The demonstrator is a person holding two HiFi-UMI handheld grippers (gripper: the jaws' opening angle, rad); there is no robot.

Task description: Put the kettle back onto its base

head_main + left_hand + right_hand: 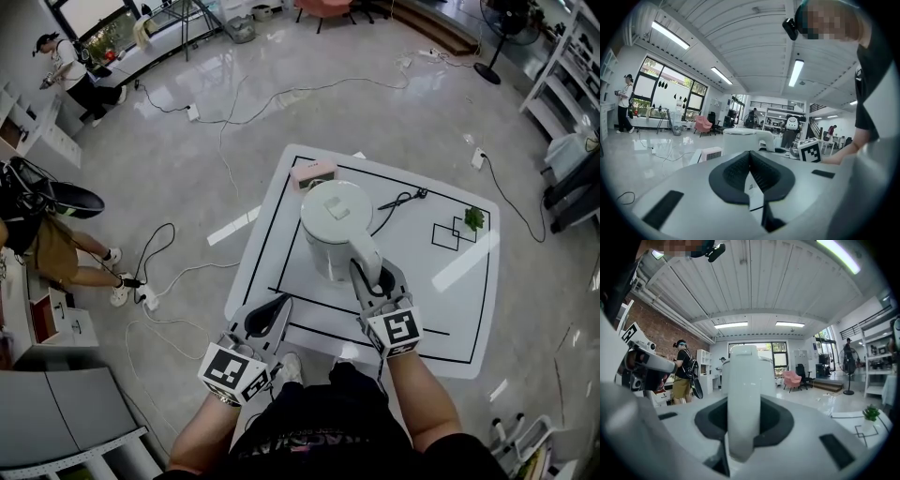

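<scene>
A white kettle [335, 225] stands upright in the middle of the white table [469, 319], its handle [367, 255] pointing toward me. My right gripper [370, 275] is shut on that handle; in the right gripper view the handle [743, 399] fills the gap between the jaws. A black cable [401, 200] runs out from under the kettle; the base itself is hidden. My left gripper [270, 311] hovers at the table's front left, shut and holding nothing. In the left gripper view its closed jaws point at the kettle [739, 139].
A small pink device [312, 172] sits just behind the kettle, and a little green plant [473, 219] stands on a drawn square at the right. Black lines frame the tabletop. Cables and power strips lie on the floor; two people stand far left.
</scene>
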